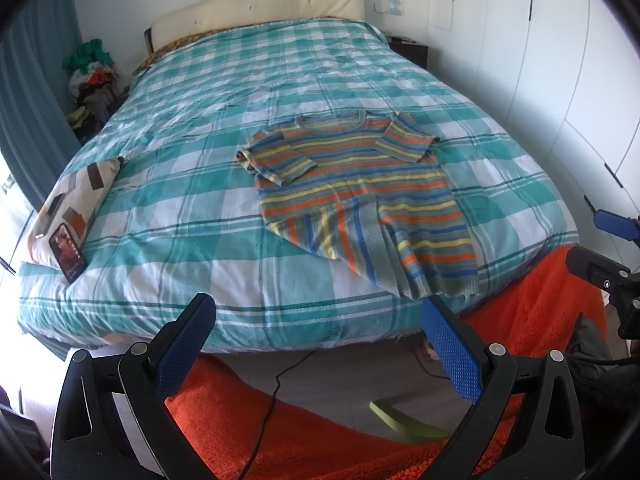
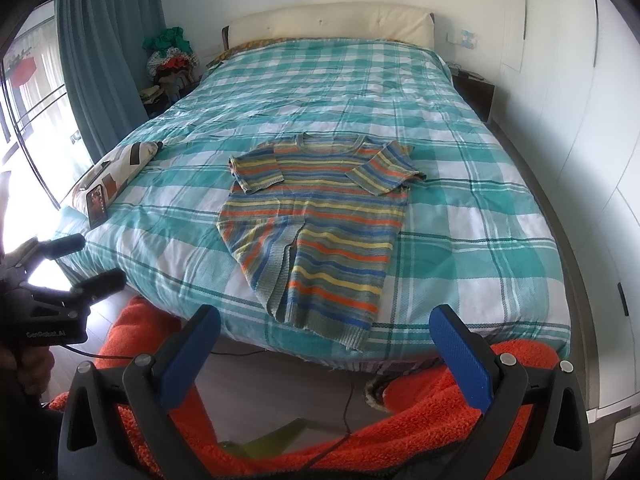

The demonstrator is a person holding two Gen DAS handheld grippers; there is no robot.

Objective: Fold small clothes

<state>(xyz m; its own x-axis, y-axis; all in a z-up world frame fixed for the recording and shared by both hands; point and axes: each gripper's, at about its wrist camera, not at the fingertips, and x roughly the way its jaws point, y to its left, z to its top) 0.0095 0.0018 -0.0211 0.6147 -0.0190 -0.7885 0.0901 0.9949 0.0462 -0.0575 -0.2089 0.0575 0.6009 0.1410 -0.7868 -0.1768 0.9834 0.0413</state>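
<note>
Left tongs (image 1: 316, 344) spread, empty, hovering off the bed's foot. Striped sweater (image 1: 360, 196) lies on the bed (image 1: 192, 208), sleeves and left side folded in. Right tongs (image 2: 326, 352) spread, empty. Next, probably: pinch the hem corners, fold toward the collar.

Striped sweater (image 1: 352, 184) flat on bed — sleeves folded in.

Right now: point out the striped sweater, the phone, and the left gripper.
striped sweater (image 2: 320, 216), right wrist view, middle of the chest.
phone (image 1: 67, 251), left wrist view, centre of the lit screen.
left gripper (image 1: 320, 344), left wrist view, midway between its open fingertips.
</note>
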